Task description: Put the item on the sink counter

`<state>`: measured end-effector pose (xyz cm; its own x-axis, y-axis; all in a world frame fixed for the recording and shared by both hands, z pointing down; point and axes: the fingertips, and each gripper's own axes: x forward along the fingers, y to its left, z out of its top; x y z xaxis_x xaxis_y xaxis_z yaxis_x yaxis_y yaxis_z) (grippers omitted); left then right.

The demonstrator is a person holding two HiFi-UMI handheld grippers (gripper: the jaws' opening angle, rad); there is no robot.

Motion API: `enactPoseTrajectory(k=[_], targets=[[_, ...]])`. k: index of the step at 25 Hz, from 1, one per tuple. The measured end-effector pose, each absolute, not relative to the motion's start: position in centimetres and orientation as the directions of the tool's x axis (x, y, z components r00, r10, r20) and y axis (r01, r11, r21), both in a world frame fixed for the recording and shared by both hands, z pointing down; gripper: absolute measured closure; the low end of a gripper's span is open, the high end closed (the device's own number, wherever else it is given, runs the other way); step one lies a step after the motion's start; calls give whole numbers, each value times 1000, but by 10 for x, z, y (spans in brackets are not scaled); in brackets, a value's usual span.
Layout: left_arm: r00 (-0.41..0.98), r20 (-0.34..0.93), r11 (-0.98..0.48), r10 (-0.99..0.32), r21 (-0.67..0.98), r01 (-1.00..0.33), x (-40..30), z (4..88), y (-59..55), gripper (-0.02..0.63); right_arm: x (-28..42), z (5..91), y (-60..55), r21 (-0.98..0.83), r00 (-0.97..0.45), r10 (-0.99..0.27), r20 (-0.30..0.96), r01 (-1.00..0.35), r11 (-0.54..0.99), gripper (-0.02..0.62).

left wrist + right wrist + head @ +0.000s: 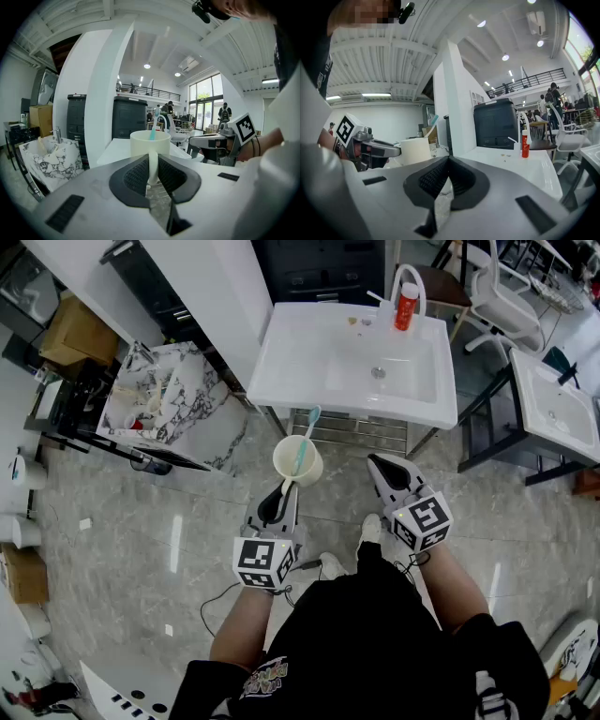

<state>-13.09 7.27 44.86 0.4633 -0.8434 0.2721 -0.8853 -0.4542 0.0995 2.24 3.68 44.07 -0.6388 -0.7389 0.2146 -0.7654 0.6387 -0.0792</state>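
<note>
Just before the sink's [281, 362] front edge, my left gripper [283, 493] pinches the mug's [285, 465] handle; my right gripper [377, 463] is closed, empty.

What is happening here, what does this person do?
A person stands before a white sink, with tongs in each hand. The left tongs are shut on the handle of a mug with a toothbrush in it, held in the air short of the sink. The right tongs are shut and empty. The mug is not yet on the sink.
</note>
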Motion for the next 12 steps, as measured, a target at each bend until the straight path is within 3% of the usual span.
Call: enactPoseTrajectory(k=[12], targets=[[459, 269, -450, -847, 99, -888, -132, 450, 77, 561, 20, 444, 41, -78, -645, -733, 216, -759, 646, 541]])
